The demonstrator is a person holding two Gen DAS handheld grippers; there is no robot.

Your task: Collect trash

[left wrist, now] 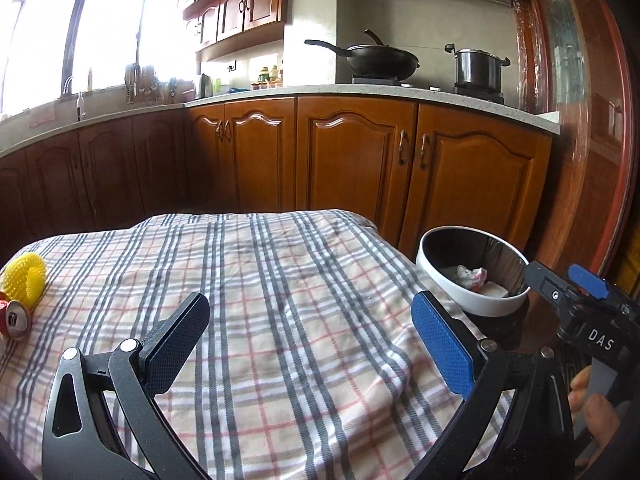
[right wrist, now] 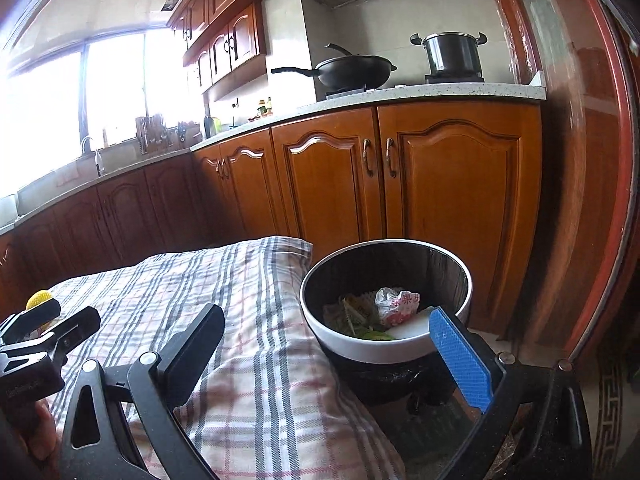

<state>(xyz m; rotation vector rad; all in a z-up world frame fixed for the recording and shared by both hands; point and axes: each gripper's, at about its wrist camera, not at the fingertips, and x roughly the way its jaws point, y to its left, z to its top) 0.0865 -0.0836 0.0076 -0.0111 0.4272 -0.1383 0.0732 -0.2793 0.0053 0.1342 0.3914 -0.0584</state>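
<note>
white-rimmed bin (right wrist: 386, 350) sits beside the table to catch trash; left gripper (left wrist: 310, 344) and right gripper (right wrist: 328, 354) gape wide, holding nothing, crushed can (left wrist: 15, 319) waiting.

It was a home kitchen: wooden cabinets (left wrist: 356, 160), a wok (left wrist: 380, 60) and pot (left wrist: 478, 66) on the stove, a sink tap (left wrist: 69, 84) under the window (left wrist: 80, 32).

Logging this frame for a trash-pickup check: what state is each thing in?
left gripper: open, empty
right gripper: open, empty
trash bin: uncovered, holds crumpled wrapper and scraps
soda can: lying on the cloth
yellow mesh ring: beside the can
</note>
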